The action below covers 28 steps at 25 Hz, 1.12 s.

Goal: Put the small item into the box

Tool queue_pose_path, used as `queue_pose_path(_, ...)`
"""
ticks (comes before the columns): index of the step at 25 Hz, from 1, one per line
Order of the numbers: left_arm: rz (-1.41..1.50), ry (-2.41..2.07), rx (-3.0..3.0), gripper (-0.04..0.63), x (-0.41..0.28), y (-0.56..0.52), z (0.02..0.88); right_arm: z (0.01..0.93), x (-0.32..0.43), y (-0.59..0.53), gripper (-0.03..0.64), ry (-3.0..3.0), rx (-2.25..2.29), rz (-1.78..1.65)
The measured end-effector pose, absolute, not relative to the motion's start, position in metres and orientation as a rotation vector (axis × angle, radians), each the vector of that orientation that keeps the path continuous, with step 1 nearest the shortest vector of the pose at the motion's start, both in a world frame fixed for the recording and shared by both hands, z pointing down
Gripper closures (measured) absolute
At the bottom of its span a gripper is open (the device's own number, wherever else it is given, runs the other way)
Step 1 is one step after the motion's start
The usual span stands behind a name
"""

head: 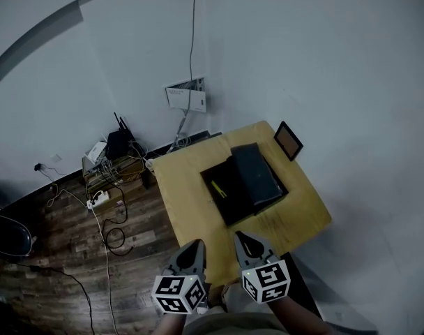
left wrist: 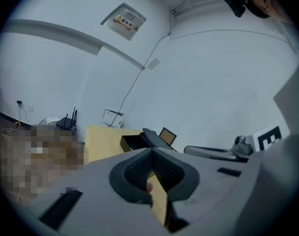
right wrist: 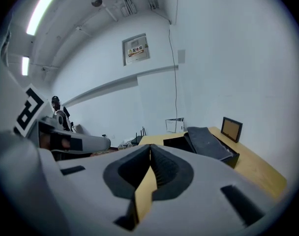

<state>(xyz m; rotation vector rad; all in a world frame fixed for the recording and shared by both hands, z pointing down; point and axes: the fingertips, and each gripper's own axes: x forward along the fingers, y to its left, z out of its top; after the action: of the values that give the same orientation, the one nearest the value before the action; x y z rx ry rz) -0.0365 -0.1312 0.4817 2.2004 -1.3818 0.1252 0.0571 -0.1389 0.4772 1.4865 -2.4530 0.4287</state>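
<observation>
A black box lies open on the yellow table, its dark lid resting over the right part. A small yellow-green item lies on the box's black inside. Both grippers hang side by side off the table's near edge, short of the box. My left gripper is shut with nothing in it, and so is my right gripper. In the left gripper view the left gripper points at the box. The right gripper faces the box and lid.
A small picture frame stands at the table's far right corner. Left of the table, cables, a power strip and a router lie on the wooden floor. A white wall box hangs behind. A dark chair sits at the left edge.
</observation>
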Motion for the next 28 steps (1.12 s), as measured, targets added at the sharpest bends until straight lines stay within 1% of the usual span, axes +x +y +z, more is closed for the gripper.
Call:
queue_pose_path(15, 0.113, -1.25, 2.326, 0.592, -0.062, -0.017, 0.456, 0.438, 0.03, 0.001, 0.615, -2.466, 1.662, 0.402)
queue_pose_path(28, 0.093, -1.197, 2.395, 0.592, -0.078, 0.028, 0.445, 0.429, 0.017, 0.046, 0.617, -2.456, 1.751, 0.365)
